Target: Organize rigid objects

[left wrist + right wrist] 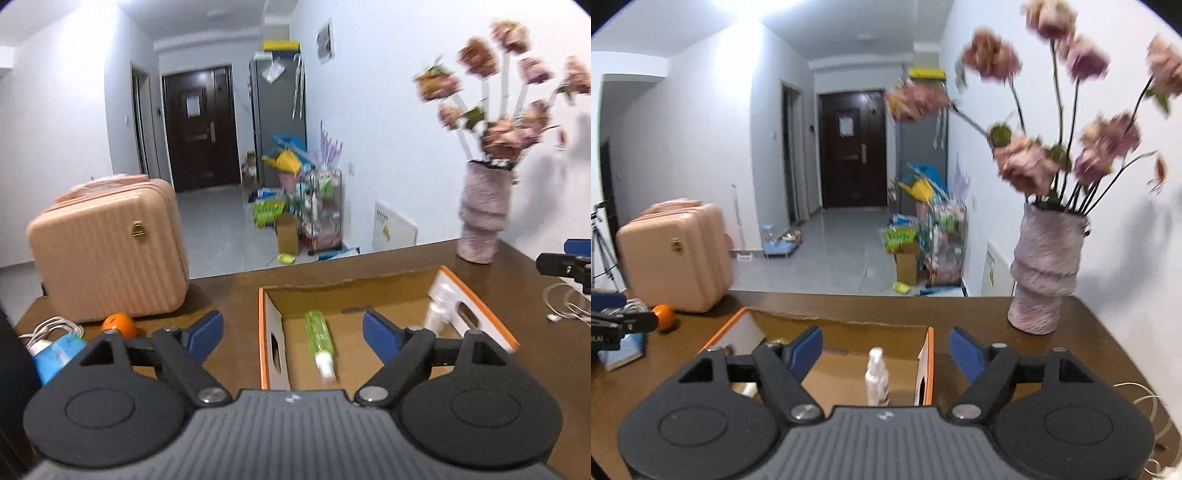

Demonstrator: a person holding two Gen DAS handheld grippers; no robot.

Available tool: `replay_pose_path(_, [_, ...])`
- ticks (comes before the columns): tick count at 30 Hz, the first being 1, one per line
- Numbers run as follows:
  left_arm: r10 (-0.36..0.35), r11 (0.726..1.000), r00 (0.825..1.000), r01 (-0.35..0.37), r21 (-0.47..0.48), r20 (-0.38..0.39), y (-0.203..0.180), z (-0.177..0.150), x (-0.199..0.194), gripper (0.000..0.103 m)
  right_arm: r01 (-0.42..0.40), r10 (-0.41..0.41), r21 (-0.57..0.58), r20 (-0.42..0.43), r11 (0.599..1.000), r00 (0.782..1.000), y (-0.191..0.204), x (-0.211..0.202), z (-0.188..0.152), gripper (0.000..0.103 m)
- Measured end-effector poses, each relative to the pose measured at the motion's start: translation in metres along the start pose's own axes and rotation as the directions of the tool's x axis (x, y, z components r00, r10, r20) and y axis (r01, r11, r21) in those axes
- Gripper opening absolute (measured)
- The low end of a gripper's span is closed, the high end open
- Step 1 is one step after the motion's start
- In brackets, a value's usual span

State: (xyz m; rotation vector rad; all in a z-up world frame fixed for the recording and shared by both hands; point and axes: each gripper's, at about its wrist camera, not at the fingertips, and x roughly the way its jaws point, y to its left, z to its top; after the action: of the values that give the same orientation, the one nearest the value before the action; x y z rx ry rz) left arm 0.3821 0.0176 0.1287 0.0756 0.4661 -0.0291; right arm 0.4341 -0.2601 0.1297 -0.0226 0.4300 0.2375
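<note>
1. Leftmost, on the brown wooden tabletop (229, 295), stands a ribbed, hard-shelled pink case (107, 254); an orange (119, 325) lies just beside its base.
2. Left hand-held gripper (293, 332): jaws spread wide, blue pads bare, nothing between them.
3. Green bottle (319, 341), lying flat inside the orange-edged cardboard box (263, 332). It is a smooth translucent cylinder with a white cap, probably light, stiff and somewhat slippery; a grasp across the middle of the body would suit it best.
4. White spray bottle (876, 376), upright in the same box, close to its right wall. It is slim plastic, judged light and easily toppled; take it at the body below the nozzle.
5. Right hand-held gripper (885, 350): likewise released and empty.
6. Rightmost, a rough-textured pink vase (1043, 273) holds dried flowers, probably fragile.
</note>
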Motion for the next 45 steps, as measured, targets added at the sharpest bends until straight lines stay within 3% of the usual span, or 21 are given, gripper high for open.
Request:
replay_pose_path(2, [-0.012, 1.0, 0.999, 0.012, -0.003, 0.042, -0.002, -0.021, -0.037, 0.092, -0.04, 0.041, -0.023, 0.037, 0.999, 0.998, 0.008, -0.036, -0.021, 0.09])
replay_pose_path(5, [0.017, 1.0, 0.996, -0.016, -0.021, 0.087, -0.005, -0.057, -0.083, 0.096, -0.113, 0.113, -0.01, 0.064, 0.994, 0.992, 0.02, -0.083, -0.058, 0.09])
replay_pose_path(12, [0.105, 0.994, 0.976, -0.095, -0.061, 0.188, -0.014, -0.15, -0.179, 0.101, -0.083, 0.081, -0.001, 0.242, 0.997, 0.967, 0.06, -0.182, -0.149, 0.103])
replay_pose_path(14, [0.1, 0.993, 0.98, -0.087, -0.085, 0.171, -0.015, -0.168, -0.195, 0.102, -0.089, 0.087, -0.006, 0.273, 0.996, 0.958, 0.069, -0.202, -0.174, 0.103])
replay_pose_path(17, [0.039, 0.99, 0.993, -0.023, -0.138, 0.11, -0.014, -0.196, -0.211, 0.102, -0.154, 0.136, 0.043, 0.275, 0.987, 0.952, 0.075, -0.223, -0.211, 0.103])
replay_pose_path(19, [0.017, 0.993, 0.997, -0.008, -0.116, 0.079, -0.017, -0.212, -0.217, 0.103, -0.179, 0.155, 0.067, 0.269, 0.981, 0.951, 0.079, -0.23, -0.232, 0.103])
replay_pose_path(25, [0.025, 0.997, 1.0, -0.024, -0.069, 0.014, -0.025, -0.231, -0.203, 0.103, -0.142, 0.132, 0.034, 0.206, 0.989, 0.97, 0.09, -0.229, -0.26, 0.102])
replay_pose_path(29, [0.009, 0.998, 1.0, -0.007, -0.066, 0.027, -0.026, -0.225, -0.192, 0.103, -0.152, 0.147, 0.014, 0.177, 0.988, 0.973, 0.091, -0.219, -0.258, 0.091])
replay_pose_path(38, [-0.038, 0.995, 0.999, 0.034, -0.089, -0.039, -0.023, -0.21, -0.128, 0.103, -0.145, 0.147, -0.019, 0.104, 0.989, 0.984, 0.091, -0.179, -0.245, 0.085])
replay_pose_path(40, [-0.038, 0.995, 0.998, 0.034, -0.092, -0.046, -0.023, -0.205, -0.113, 0.103, -0.152, 0.152, -0.01, 0.09, 0.988, 0.984, 0.09, -0.167, -0.239, 0.078])
replay_pose_path(43, [-0.044, 0.991, 0.997, 0.036, -0.129, -0.062, -0.017, -0.196, -0.09, 0.103, -0.176, 0.176, 0.007, 0.065, 0.984, 0.982, 0.09, -0.144, -0.227, 0.059])
replay_pose_path(45, [-0.101, 0.977, 0.993, 0.086, -0.194, -0.065, -0.007, -0.191, -0.075, 0.096, -0.22, 0.219, 0.03, 0.032, 0.975, 0.975, 0.092, -0.123, -0.216, 0.037])
